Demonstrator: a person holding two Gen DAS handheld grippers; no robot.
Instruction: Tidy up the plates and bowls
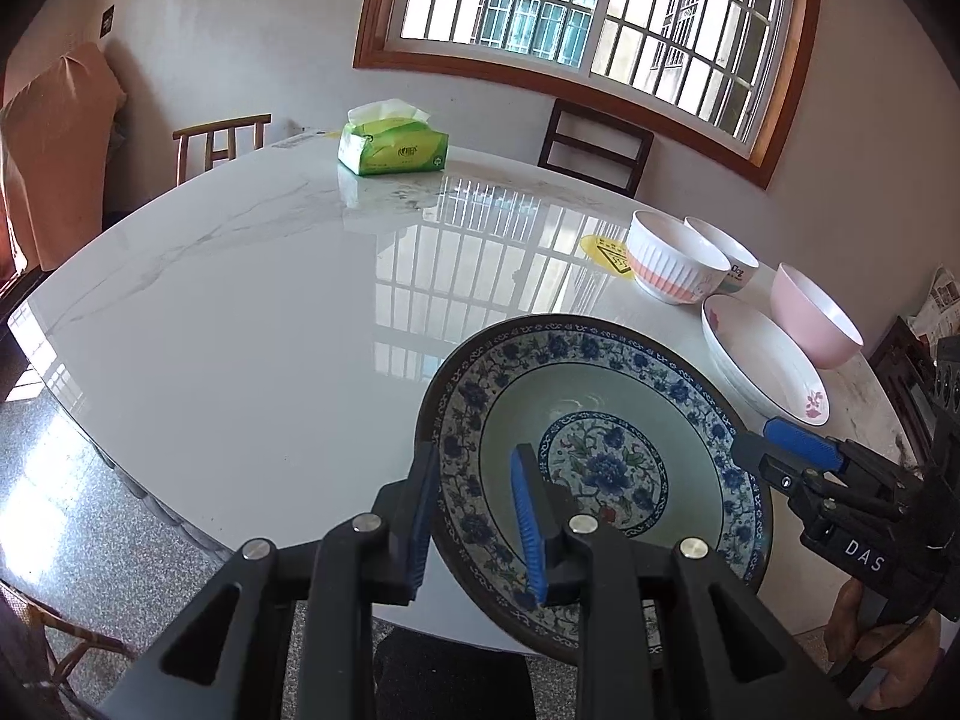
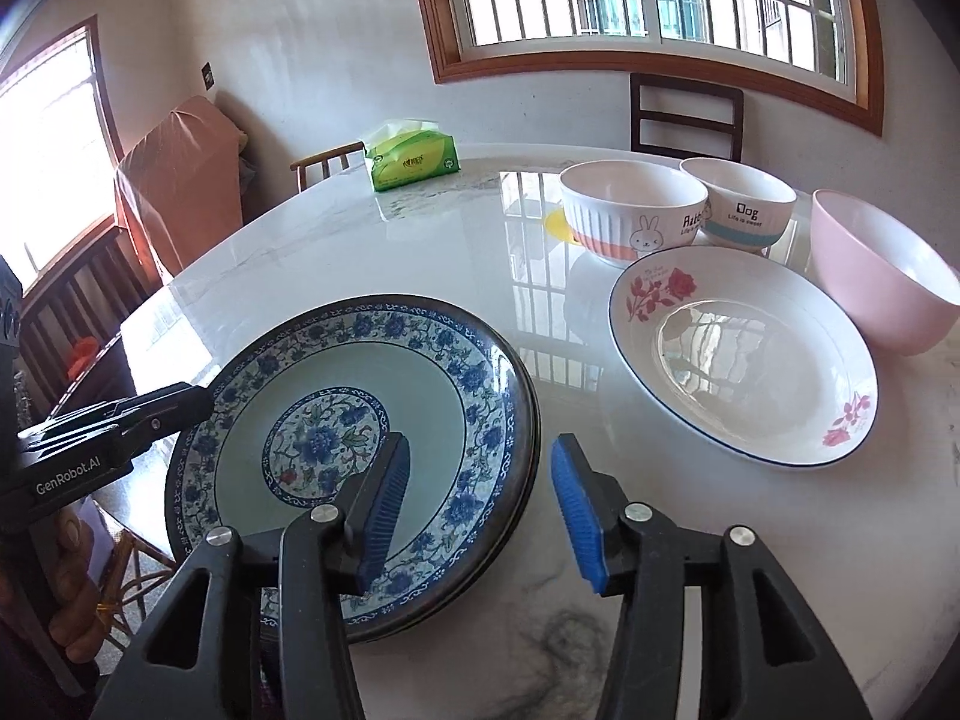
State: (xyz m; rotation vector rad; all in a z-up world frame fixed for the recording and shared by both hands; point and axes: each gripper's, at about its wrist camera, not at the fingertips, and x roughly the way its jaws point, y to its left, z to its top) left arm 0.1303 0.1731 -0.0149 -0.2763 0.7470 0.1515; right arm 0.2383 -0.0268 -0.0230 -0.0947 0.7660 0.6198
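Observation:
A blue-and-white floral plate (image 1: 606,420) (image 2: 420,372) lies at the near table edge. My left gripper (image 1: 474,522) is open, its fingers straddling the plate's left rim; it shows at the plate's left rim in the right wrist view (image 2: 180,402). My right gripper (image 2: 480,510) is open, its fingers straddling the plate's right rim; it shows at the right in the left wrist view (image 1: 774,444). A white rose plate (image 2: 744,354) (image 1: 762,360) lies to the right. Behind it stand a rabbit bowl (image 2: 630,210) (image 1: 678,258), a "Dog" bowl (image 2: 741,204) (image 1: 729,255) and a pink bowl (image 2: 882,270) (image 1: 816,318).
The round white marble table (image 1: 240,312) (image 2: 336,252) has a green tissue pack (image 1: 390,144) (image 2: 411,159) at its far side and a yellow sticker (image 1: 606,255) near the bowls. Wooden chairs (image 1: 594,144) (image 2: 687,114) stand around the table, under a barred window.

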